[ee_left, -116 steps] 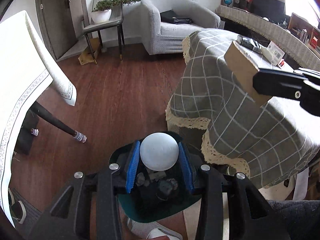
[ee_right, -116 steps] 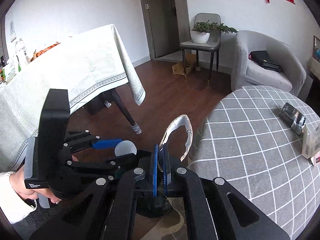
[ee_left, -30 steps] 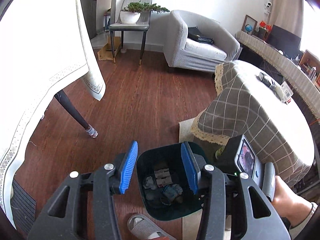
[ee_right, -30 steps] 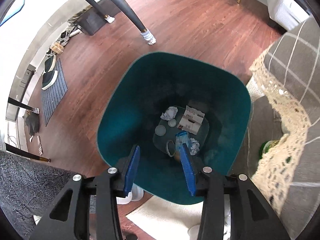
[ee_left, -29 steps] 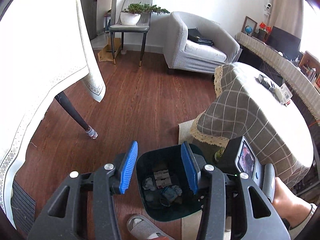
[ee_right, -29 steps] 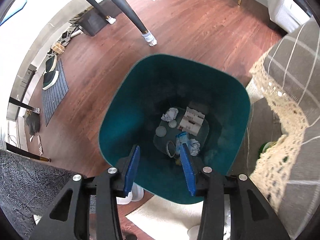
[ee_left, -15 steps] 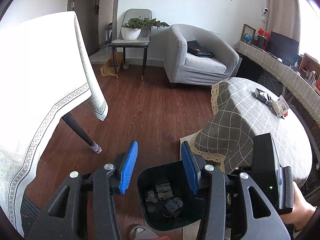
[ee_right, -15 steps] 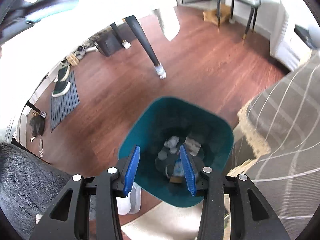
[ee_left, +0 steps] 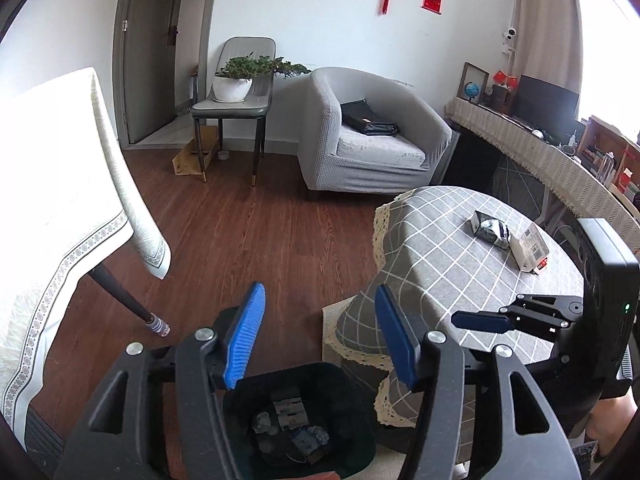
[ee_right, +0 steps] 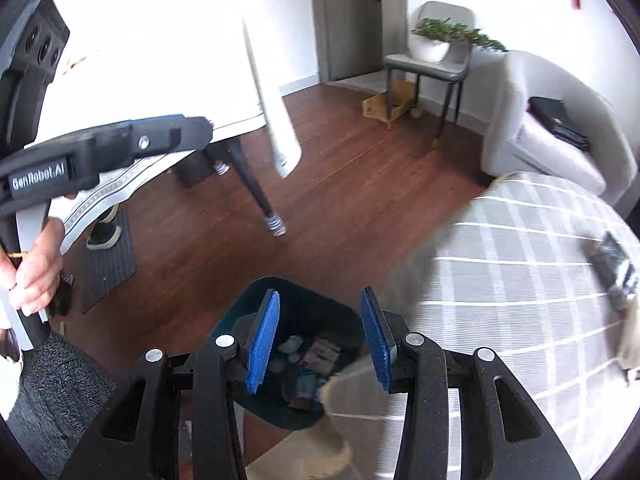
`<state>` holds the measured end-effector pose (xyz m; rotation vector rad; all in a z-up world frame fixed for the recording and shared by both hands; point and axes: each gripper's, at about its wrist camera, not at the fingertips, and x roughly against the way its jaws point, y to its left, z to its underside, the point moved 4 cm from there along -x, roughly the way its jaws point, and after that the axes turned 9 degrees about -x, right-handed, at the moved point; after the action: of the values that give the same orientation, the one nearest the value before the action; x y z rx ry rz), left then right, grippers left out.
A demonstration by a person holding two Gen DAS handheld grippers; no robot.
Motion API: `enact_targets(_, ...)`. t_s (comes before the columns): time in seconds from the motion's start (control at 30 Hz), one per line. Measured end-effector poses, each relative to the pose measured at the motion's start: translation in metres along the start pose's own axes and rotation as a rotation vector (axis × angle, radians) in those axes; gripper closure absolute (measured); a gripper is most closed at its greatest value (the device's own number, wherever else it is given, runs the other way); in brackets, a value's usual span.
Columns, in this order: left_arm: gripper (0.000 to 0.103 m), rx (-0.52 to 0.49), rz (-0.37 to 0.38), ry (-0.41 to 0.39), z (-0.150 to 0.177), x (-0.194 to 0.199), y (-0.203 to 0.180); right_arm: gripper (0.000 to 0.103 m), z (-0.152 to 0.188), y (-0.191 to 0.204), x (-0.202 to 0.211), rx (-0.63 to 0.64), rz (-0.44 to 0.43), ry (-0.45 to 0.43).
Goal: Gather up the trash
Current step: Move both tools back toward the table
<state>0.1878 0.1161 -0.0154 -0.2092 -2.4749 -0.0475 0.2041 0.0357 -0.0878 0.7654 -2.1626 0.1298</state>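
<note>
Packets [ee_left: 490, 229] show sharp from left claw [ee_left: 320, 334], blurred from right.

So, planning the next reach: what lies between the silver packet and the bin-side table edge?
Only bare checked cloth between silver packet and that edge, per left wrist view.

Trash bin [ee_left: 356, 412]: lower rim cut by bottom frame edge, contents too small to identify. Right wrist view: checked tablecloth [ee_right: 520, 280] and foil packet [ee_right: 614, 258] at right edge motion-blurred.
</note>
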Motion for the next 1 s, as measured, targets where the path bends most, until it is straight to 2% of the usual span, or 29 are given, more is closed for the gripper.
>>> enact_targets(0.27,0.030,-0.065,0.056,-0.001,-0.027,-0.031,-0.063,0.060,-0.011,-0.079,0.042,-0.084,0.138,-0.081)
enact_targets(0.43,0.024,-0.105,0.086,-0.012,-0.044,-0.050,-0.101,0.060,-0.008,-0.126,0.057,-0.129,0.191,-0.097)
enact_targets(0.53,0.024,-0.126,0.104,-0.004,-0.050,-0.062,-0.122,0.060,-0.005,-0.153,0.067,-0.156,0.234,-0.106)
enact_targets(0.7,0.024,-0.152,0.119,0.003,-0.058,-0.081,-0.144,0.060,-0.001,-0.192,0.088,-0.194,0.343,-0.175)
enact_targets(0.9,0.024,-0.119,0.142,0.006,-0.074,-0.105,-0.161,0.060,0.012,-0.223,0.082,-0.233,0.396,-0.131)
enact_targets(1.0,0.022,-0.119,0.145,0.007,-0.079,-0.114,-0.171,0.060,0.017,-0.236,0.072,-0.245,0.395,-0.094)
